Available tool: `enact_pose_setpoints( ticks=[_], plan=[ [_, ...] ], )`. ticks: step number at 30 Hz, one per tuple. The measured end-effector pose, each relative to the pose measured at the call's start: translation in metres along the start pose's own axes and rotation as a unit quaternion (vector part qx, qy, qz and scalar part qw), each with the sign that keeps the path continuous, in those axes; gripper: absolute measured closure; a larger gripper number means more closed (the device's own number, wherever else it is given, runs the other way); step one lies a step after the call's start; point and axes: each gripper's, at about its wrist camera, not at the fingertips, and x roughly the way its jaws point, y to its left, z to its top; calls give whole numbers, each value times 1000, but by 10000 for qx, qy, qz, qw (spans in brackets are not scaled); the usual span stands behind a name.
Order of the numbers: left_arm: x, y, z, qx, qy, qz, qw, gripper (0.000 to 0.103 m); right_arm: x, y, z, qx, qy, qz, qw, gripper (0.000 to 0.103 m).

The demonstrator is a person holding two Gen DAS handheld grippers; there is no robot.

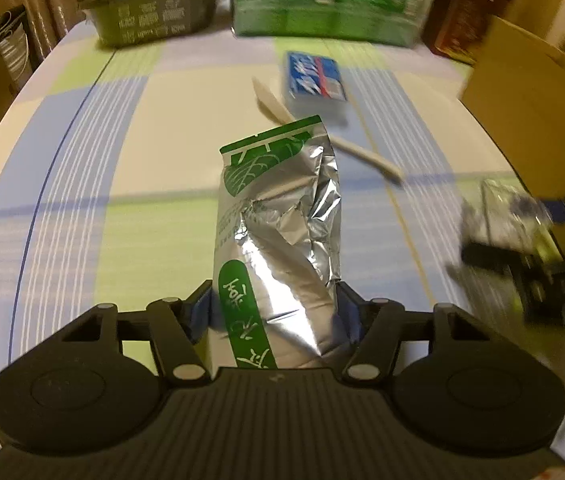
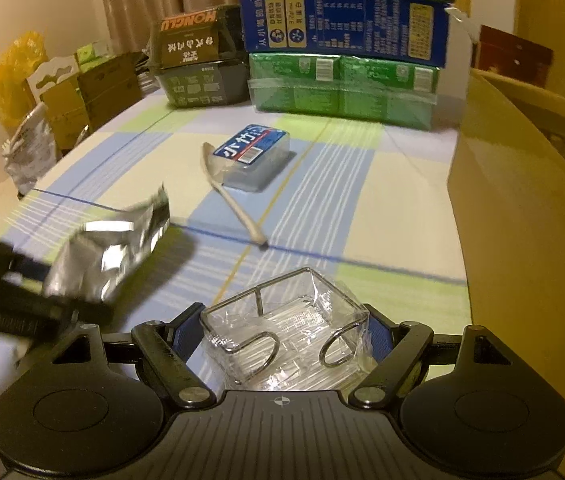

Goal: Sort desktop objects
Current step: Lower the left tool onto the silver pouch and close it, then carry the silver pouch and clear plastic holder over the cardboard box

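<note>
Above the checked worktop (image 2: 382,200) we hold two things at once: the left gripper (image 1: 274,312) is clamped on the foil pouch (image 1: 282,220), the right gripper (image 2: 282,336) on a clear plastic box (image 2: 286,336) (wire clips on it). We judge this the carrying step; next, each needs its place, perhaps the cardboard box (image 2: 522,200) at right.

One foil pouch (image 1: 278,232), one spoon (image 2: 231,194) and one clear plastic box (image 2: 286,332) are counted. One blue-labelled case (image 2: 256,156) and three stacked cartons are seen.
</note>
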Motion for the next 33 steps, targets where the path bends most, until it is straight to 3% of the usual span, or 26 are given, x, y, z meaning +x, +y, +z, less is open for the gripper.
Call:
enact_pose_setpoints(
  ticks=[6, 9, 11, 14, 25, 27, 33],
  plan=[
    [-42, -21, -47, 217, 85, -99, 9997, 43, -40, 20, -32, -6, 204, 25, 9998, 25],
    [-53, -24, -57, 228, 67, -177, 9996, 34, -50, 28, -49, -18, 334, 39, 9994, 25],
    [-53, -27, -58, 285, 72, -185, 9994, 26, -54, 31, -57, 17, 394, 23, 9992, 25],
    [-47, -31, -56, 435, 117, -182, 9988, 23, -55, 30, -65, 93, 435, -65, 9990, 25],
    [-16, -29, -41, 733, 420, -108, 9964, 22, -47, 29, -62, 187, 395, -36, 9990, 25],
    [-15, -29, -40, 721, 419, -111, 9965, 22, -46, 29, -61, 189, 386, -33, 9991, 25],
    [-22, -31, -42, 748, 356, -105, 9965, 46, -46, 29, -61, 216, 358, -55, 9991, 25]
  ],
)
